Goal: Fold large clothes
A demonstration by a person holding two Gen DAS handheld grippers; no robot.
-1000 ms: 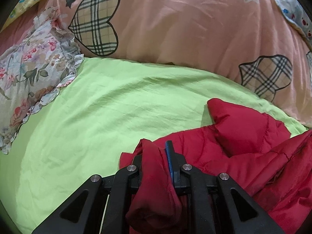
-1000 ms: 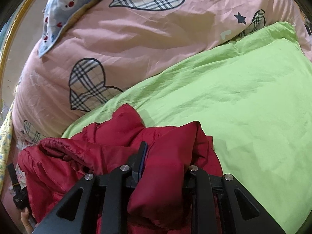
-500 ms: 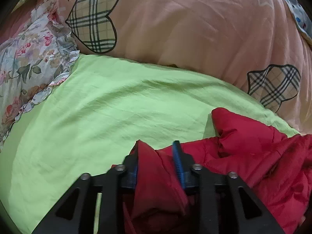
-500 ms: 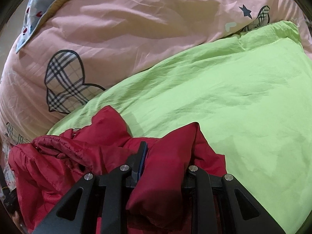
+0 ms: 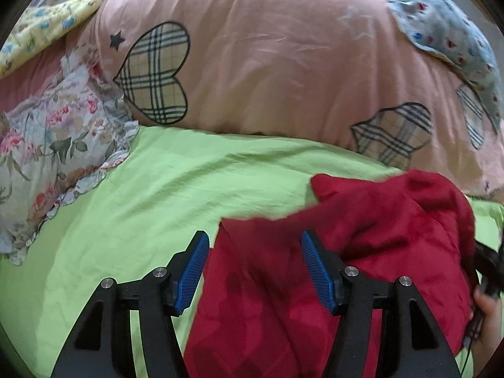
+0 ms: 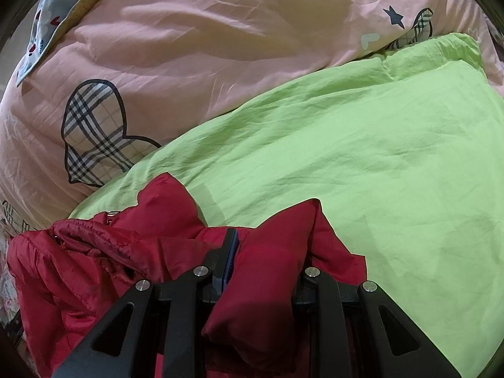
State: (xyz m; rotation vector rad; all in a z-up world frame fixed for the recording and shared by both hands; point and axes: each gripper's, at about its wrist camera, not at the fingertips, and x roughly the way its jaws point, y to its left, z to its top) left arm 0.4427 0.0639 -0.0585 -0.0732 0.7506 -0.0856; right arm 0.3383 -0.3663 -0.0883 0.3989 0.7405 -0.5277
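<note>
A red padded jacket (image 5: pixel 362 245) lies crumpled on a lime-green sheet (image 5: pixel 176 189). My left gripper (image 5: pixel 255 252) is open, its blue pads (image 5: pixel 193 267) spread apart, with the jacket's cloth lying loose between and below them. In the right wrist view my right gripper (image 6: pixel 267 245) is shut on a thick fold of the red jacket (image 6: pixel 267 267), which bulges between the fingers; the right fingertip is hidden by the cloth. The rest of the jacket (image 6: pixel 94 252) is bunched to its left.
A big pink duvet with plaid hearts (image 5: pixel 267 63) rises behind the sheet, also in the right wrist view (image 6: pixel 157 63). A floral frilled pillow (image 5: pixel 53 145) lies at the left. A blue patterned cloth (image 5: pixel 447 31) is at the far right. A hand (image 5: pixel 488 308) shows at the right edge.
My left gripper has opened and let go of the jacket fold, which has dropped flat between the pads. My right gripper keeps its hold and has shifted slightly.
</note>
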